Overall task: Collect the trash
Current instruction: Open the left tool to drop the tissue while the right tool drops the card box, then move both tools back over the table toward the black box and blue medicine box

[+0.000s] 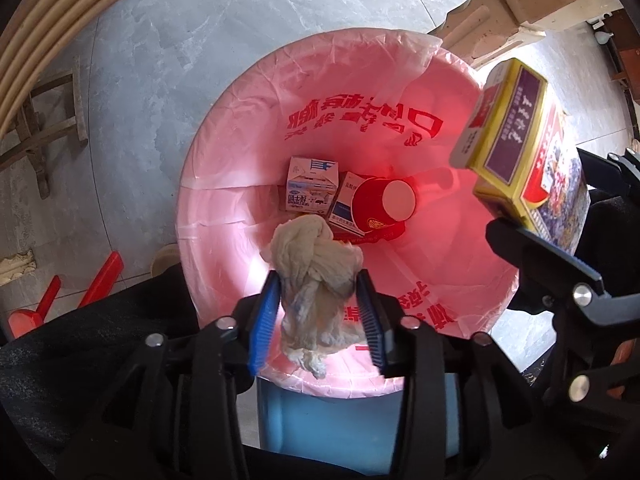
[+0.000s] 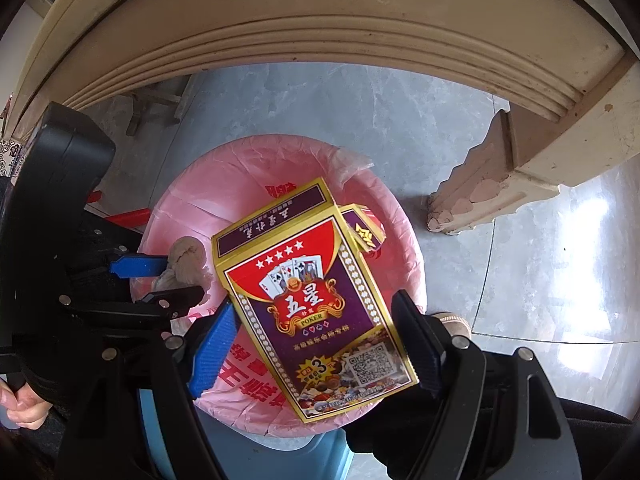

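Observation:
A blue bin (image 1: pixel 344 424) lined with a pink bag (image 1: pixel 248 128) stands on the floor below both grippers. Inside lie a milk carton (image 1: pixel 310 186), a small blue-white box (image 1: pixel 344 210) and a red paper cup (image 1: pixel 384 204). My left gripper (image 1: pixel 318 312) is shut on a crumpled beige tissue wad (image 1: pixel 316 276), held over the bin's near rim. My right gripper (image 2: pixel 316 340) is shut on a red-and-purple poker card box (image 2: pixel 316 300), open-flapped, held over the bin; it also shows in the left wrist view (image 1: pixel 520 148).
A cream carved table edge (image 2: pixel 320 40) and its leg (image 2: pixel 480 192) stand just beyond the bin. A wooden stool (image 1: pixel 40 128) and red plastic pieces (image 1: pixel 52 304) are on the grey tile floor (image 1: pixel 168 48) to the left.

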{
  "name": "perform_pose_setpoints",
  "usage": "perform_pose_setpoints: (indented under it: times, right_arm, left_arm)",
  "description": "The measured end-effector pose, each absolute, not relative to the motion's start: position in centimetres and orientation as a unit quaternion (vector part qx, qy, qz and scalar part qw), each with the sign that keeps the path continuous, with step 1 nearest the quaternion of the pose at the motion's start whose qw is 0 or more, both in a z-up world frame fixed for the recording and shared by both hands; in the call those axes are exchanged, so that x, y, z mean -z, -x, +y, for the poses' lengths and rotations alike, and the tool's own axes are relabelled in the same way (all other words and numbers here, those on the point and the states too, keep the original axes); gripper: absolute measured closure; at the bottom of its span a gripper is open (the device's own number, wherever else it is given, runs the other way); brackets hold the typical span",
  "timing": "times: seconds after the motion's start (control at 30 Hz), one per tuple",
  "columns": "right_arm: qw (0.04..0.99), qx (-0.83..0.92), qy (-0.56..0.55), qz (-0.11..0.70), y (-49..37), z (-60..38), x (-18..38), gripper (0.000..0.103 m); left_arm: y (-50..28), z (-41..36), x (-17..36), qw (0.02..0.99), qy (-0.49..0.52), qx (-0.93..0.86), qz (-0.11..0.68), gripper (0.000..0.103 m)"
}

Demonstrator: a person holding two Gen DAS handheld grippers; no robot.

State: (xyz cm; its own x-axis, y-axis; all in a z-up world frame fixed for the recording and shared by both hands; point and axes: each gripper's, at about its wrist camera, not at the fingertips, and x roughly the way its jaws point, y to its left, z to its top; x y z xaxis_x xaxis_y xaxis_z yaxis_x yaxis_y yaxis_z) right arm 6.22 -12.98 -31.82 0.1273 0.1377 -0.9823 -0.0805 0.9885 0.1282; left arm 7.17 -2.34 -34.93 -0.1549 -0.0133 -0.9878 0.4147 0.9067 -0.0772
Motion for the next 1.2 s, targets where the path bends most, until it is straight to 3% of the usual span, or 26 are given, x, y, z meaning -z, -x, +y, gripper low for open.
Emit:
perform_pose_setpoints:
  times: [0.37,0.5,0.93,1.2]
  right_arm:
    - [0.744,-0.083,-0.018,0.663,-6.2,-12.5,32.5,0.026]
    - [0.742,-0.076,-0.018,0.666,-6.3,-12.6,32.7,0.019]
    - [0.749,-0.08,-0.019,0.657,-6.1,-12.5,31.8,0.018]
    - [0.766,-0.123,-0.017,0.63,-4.8,-12.0,26.7,0.018]
  left_arm:
    - [-7.5,-1.2,34.5,0.64,-0.129,0.146,0.743,0.039]
    - [-7.5,-0.9,34.5,0.643,-0.131,0.138,0.742,0.036]
    - [-7.5,-1.0,33.7,0.649,-0.14,0.133,0.736,0.034]
    - [-6.9,0.1,28.4,0.668,-0.128,0.147,0.718,0.034]
